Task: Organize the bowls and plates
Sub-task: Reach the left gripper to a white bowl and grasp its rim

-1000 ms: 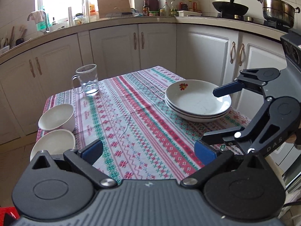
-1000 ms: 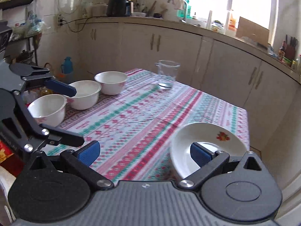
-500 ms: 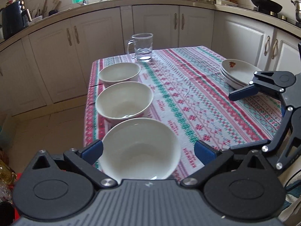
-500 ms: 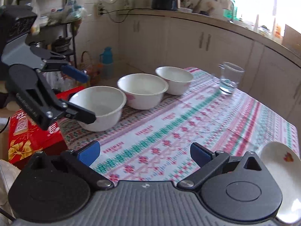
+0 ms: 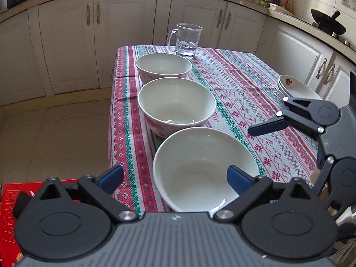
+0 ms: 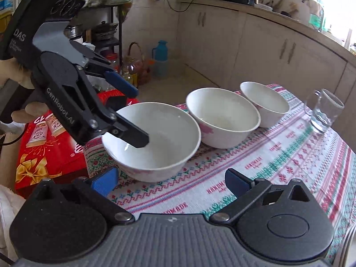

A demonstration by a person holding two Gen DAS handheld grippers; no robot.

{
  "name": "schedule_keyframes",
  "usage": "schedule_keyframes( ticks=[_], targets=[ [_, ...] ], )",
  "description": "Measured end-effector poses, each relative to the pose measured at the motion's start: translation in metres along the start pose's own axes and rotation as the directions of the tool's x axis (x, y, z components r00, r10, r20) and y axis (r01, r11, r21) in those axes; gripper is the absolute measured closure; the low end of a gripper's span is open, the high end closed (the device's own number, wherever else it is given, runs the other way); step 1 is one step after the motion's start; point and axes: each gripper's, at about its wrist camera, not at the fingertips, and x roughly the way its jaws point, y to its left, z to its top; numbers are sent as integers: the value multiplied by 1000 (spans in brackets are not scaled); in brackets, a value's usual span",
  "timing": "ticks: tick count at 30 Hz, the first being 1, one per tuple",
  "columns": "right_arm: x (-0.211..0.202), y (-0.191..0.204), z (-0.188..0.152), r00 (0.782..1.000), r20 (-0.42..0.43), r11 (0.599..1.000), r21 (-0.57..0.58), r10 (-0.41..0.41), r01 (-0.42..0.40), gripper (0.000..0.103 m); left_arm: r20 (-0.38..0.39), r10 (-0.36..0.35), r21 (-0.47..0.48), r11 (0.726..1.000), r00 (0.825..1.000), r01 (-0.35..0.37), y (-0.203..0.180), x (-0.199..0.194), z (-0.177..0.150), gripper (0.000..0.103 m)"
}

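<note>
Three white bowls stand in a row along the table's left edge: near bowl [image 5: 200,166] [image 6: 155,142], middle bowl [image 5: 175,102] [image 6: 222,118], far bowl [image 5: 163,65] [image 6: 264,102]. A stack of white plates [image 5: 296,87] sits at the table's right edge. My left gripper [image 5: 174,176] [image 6: 133,115] is open, straddling the near bowl's left rim, one finger inside the bowl and one outside. My right gripper [image 6: 171,181] is open and empty, just right of the near bowl above the cloth.
A glass mug [image 5: 187,40] [image 6: 323,111] with a little water stands behind the far bowl. The patterned tablecloth [image 5: 244,93] covers the table. A red gift box [image 6: 49,146] lies on the floor by the table's near-left corner. Cabinets surround the table.
Both grippers have swung left from the plate stack to the bowls. The left gripper has closed in on the near bowl and now straddles its rim. Both stay open.
</note>
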Motion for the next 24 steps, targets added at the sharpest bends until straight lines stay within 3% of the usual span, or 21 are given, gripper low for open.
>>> schedule_keyframes(
  ticks=[4,7,11,15,21,24],
  targets=[
    [10,4,5,1000,-13,1000,-24,8,-8,1,-10,-29,-20,999,1000,29,5,6,2,13],
    [13,3,5,1000,-20,999,-29,18,-19,3,-16,-39,-26,999,999,39,7,10,3,23],
    [13,5,6,999,-18,998,-44,35,-36,9,-26,-62,-30,998,998,61,7,13,4,25],
    [14,7,8,998,-18,996,-63,55,-56,17,-25,-79,-25,997,997,78,5,14,5,34],
    [15,8,8,998,-11,995,-72,63,-64,19,-34,-102,-31,994,994,101,5,15,6,44],
    [15,8,8,998,-11,995,-70,65,-66,20,-37,-109,-36,994,993,108,5,15,7,44]
  ],
)
